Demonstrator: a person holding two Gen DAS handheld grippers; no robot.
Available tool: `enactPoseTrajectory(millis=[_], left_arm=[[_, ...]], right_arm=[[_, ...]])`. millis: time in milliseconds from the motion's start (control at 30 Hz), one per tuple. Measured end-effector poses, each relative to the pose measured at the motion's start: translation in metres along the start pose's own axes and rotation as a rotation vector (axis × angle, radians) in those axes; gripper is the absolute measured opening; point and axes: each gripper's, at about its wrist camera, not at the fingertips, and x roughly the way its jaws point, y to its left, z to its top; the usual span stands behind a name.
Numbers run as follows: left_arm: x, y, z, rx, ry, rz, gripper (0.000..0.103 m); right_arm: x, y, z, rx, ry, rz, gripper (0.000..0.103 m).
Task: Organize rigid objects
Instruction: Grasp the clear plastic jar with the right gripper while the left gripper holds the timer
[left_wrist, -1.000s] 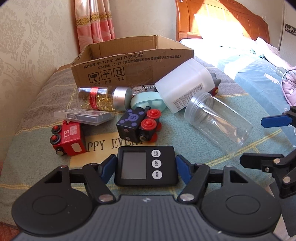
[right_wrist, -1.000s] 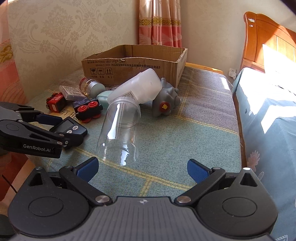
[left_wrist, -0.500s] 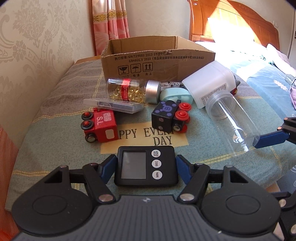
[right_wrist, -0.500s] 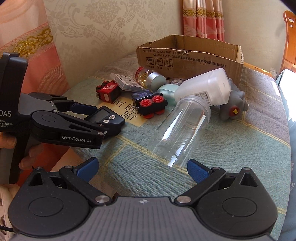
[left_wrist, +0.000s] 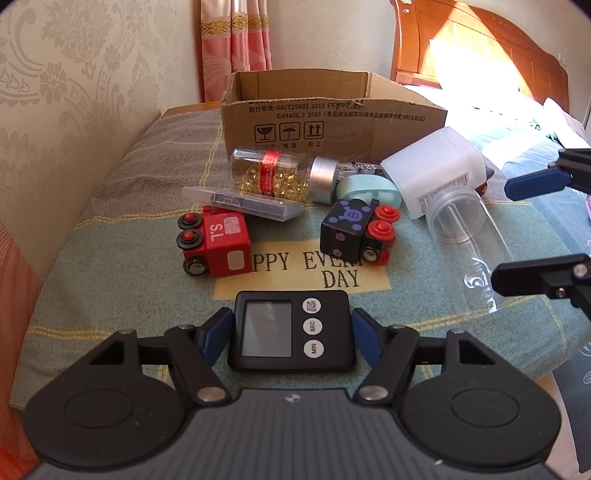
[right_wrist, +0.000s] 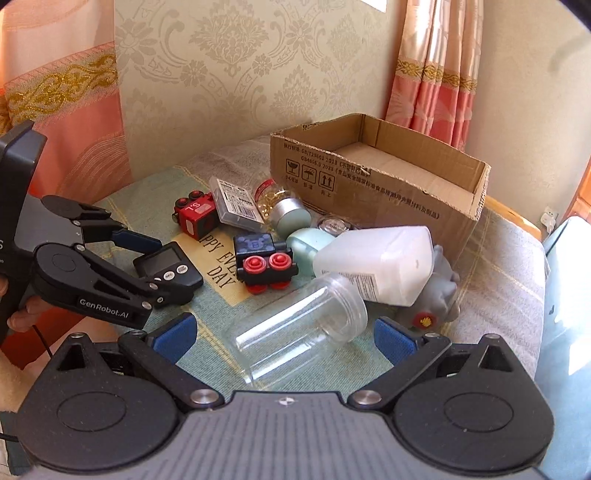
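My left gripper is shut on a black digital timer and holds it above the near edge of the cloth; the timer also shows in the right wrist view. My right gripper is open, its blue pads on either side of a clear plastic jar that lies on its side; the jar also shows in the left wrist view. An open cardboard box stands at the back, empty inside.
On the cloth lie a red toy car, a black toy car, a jar of yellow capsules, a flat clear case, a mint case, a white bottle and a grey toy.
The left gripper has lifted and drawn back with the timer, turning toward the box. The right gripper has swung left and closed in around the clear jar.
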Motion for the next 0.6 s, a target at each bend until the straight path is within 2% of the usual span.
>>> enactPoseTrajectory(millis=[233,367,500,600], left_arm=[[0.002,0.000,0.003,-0.012,0.013,0.004,0.070],[0.002,0.001,0.003,-0.012,0.013,0.003,0.070],[0.002,0.001,0.002,-0.006,0.010,0.000,0.070],[0.001,0.001,0.001,-0.004,0.002,0.003,0.071]], right_arm=[[0.031,-0.009,0.022,-0.090,0.044,0.069,0.103],[0.037,-0.014,0.017,-0.050,0.098,0.108,0.103],[0.025,-0.015,0.003,0.000,0.129,0.126,0.103],[0.018,-0.005,-0.005,0.015,0.140,0.079,0.103]])
